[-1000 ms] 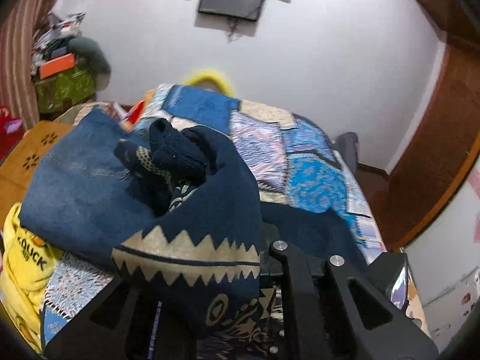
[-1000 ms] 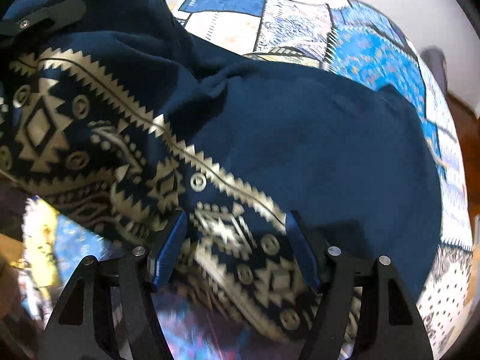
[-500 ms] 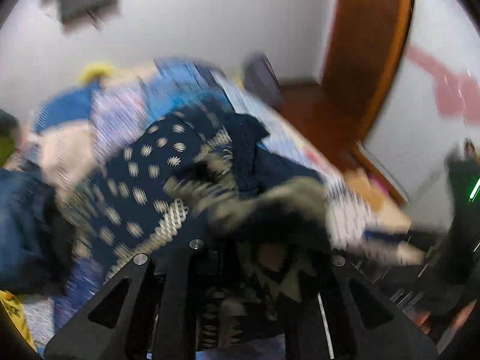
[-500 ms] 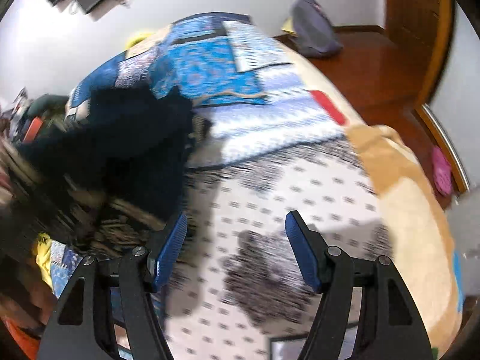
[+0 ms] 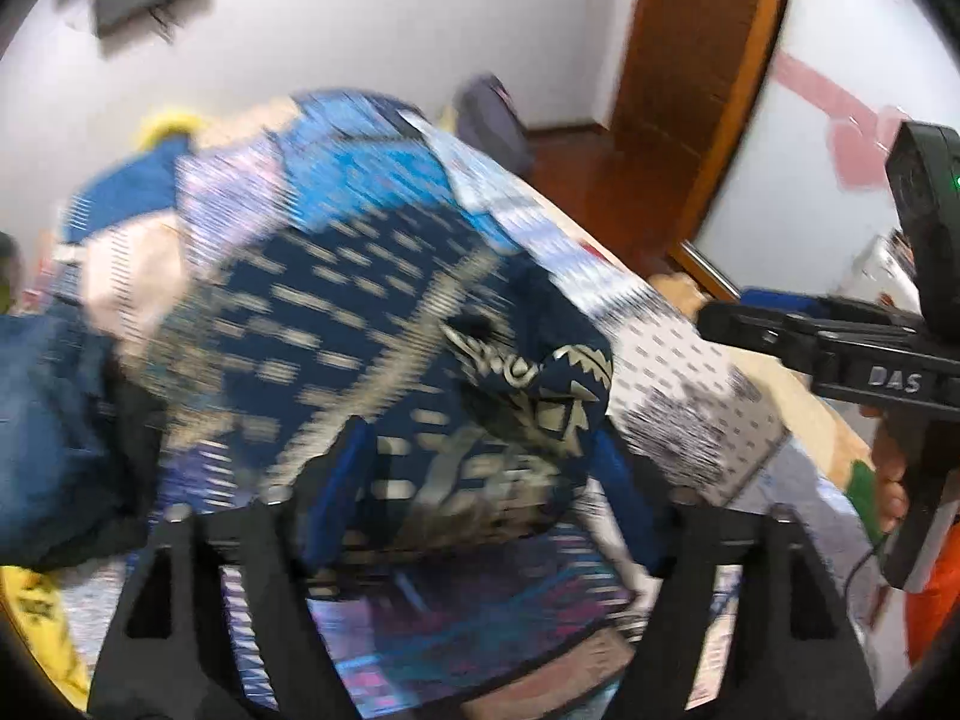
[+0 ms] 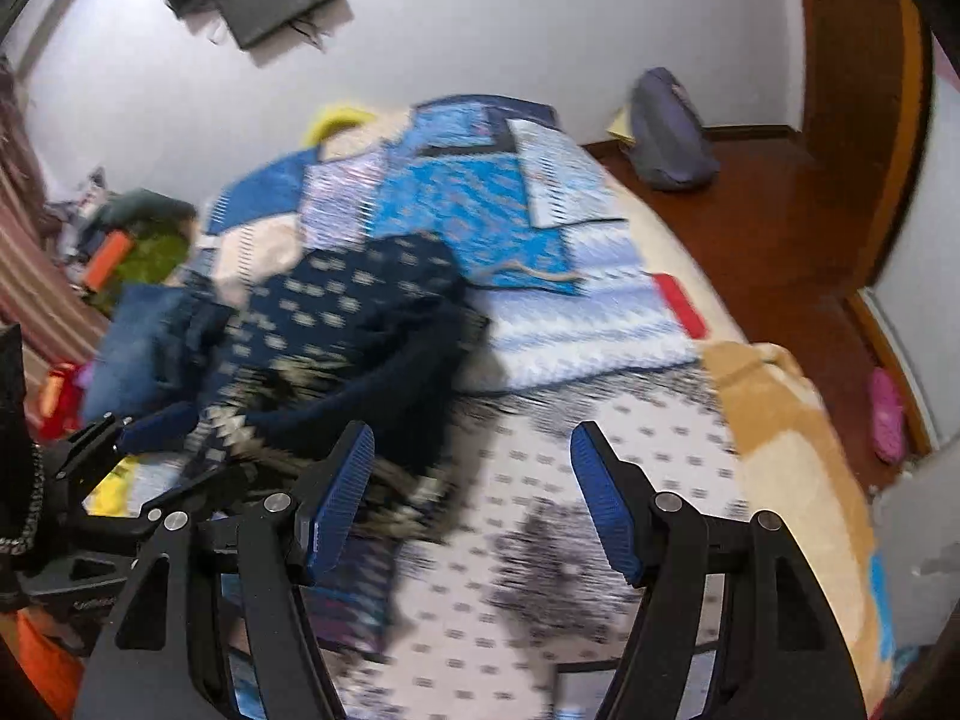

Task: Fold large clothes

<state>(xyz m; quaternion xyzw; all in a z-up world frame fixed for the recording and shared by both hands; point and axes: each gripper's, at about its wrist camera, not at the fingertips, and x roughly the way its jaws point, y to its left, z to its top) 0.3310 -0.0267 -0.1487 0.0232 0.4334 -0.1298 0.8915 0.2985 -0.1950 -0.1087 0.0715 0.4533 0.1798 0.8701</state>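
Bed (image 6: 774,420) under a patchwork quilt (image 6: 480,204) fills both views; we note a navy garment (image 5: 360,324) with cream geometric print heaped on its near left part, beside folded denim (image 6: 144,336). Left gripper (image 5: 480,480): jaws opening, blue pads wide; a bunched printed fold of the garment lies between them, and through the blur we cannot tell whether either pad touches it. Right gripper (image 6: 474,498): pads wide apart with nothing between them, over the white dotted patch of quilt, just right of the garment's edge. We see a yellow cloth (image 5: 36,612) at the left edge and a grey backpack (image 6: 672,132) on the wooden floor (image 6: 780,228) beyond.
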